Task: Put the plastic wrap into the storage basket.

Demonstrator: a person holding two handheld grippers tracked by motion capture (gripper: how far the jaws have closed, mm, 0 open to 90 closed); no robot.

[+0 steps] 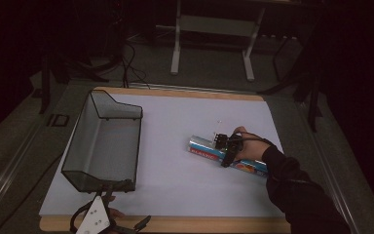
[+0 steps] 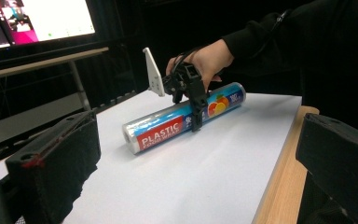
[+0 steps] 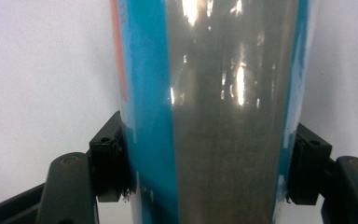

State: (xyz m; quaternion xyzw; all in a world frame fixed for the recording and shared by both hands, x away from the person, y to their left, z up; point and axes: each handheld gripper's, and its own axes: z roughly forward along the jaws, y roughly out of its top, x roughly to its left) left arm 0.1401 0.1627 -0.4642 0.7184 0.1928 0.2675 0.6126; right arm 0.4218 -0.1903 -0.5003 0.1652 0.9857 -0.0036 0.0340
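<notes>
High view: blue cylindrical roll of plastic food wrap (image 1: 226,155) lying on white table sheet (image 1: 185,146), right gripper (image 1: 227,147) straddling it; dark mesh bin (image 1: 102,146) well apart.
Left gripper view: left gripper (image 2: 186,186), jaws wide apart, empty.
Right gripper view: jaws pressed against both roll sides.

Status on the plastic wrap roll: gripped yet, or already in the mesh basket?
Done: the right tongs are down over the plastic wrap roll, jaws against both its sides in the right gripper view. In hand: the grip; the roll lies on the white table. Left, I'd guess: lift and carry to the mesh basket, which looks empty. Left tongs sit open beside it.
</notes>
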